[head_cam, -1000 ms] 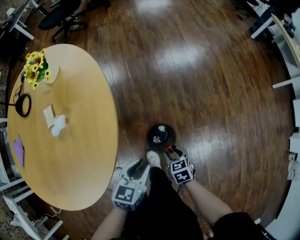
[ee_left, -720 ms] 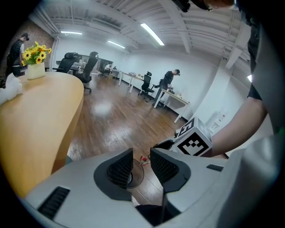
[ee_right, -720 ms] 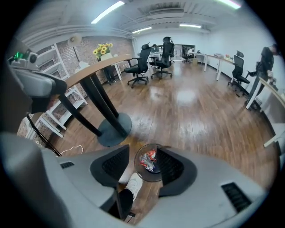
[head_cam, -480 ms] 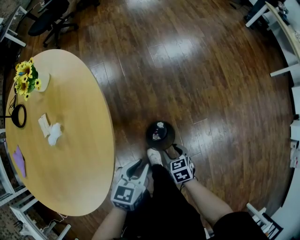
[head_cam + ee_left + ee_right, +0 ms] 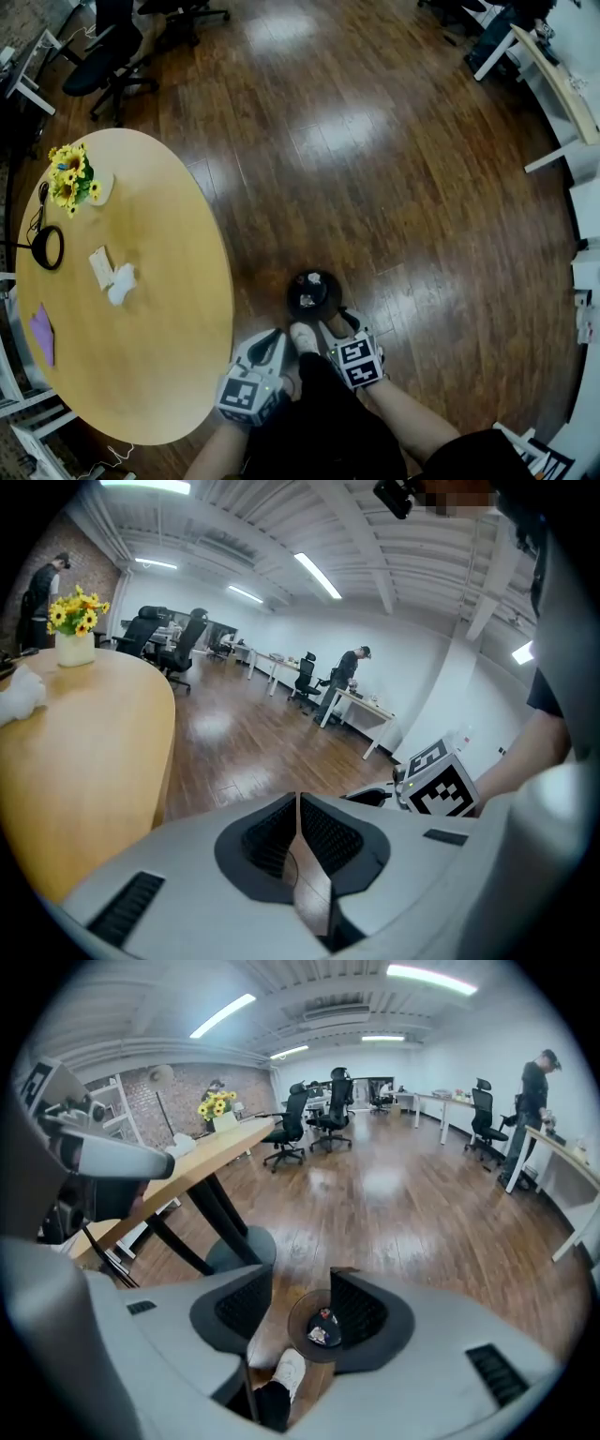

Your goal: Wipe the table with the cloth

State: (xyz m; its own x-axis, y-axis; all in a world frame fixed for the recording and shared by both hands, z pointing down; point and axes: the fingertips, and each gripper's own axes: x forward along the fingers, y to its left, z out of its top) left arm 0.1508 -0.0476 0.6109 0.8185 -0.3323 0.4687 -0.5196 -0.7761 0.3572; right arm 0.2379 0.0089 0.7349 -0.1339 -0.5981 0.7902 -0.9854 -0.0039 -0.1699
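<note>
The oval wooden table (image 5: 159,309) fills the left of the head view. On it lie a white crumpled wad (image 5: 122,283) and, at its far left edge, a flat purple cloth (image 5: 42,333). Both grippers hang off the table, low over the floor by the person's legs. My left gripper (image 5: 269,345) has just been closing and is shut with nothing between its jaws (image 5: 298,801). My right gripper (image 5: 343,322) stands open and empty (image 5: 300,1283). Through its gap I see a black bin (image 5: 319,1326) and a shoe (image 5: 286,1372) below.
A vase of yellow flowers (image 5: 70,173), a black ring-shaped item (image 5: 47,247) and a small card (image 5: 100,267) also sit on the table. The round black bin (image 5: 309,292) stands on the wooden floor just ahead of the grippers. Office chairs (image 5: 112,56) and desks (image 5: 553,84) line the room's edges.
The left gripper's jaws have closed from a clear gap to touching. Both grippers have lifted a little, and the head view has shifted so the table sits lower in the picture.
</note>
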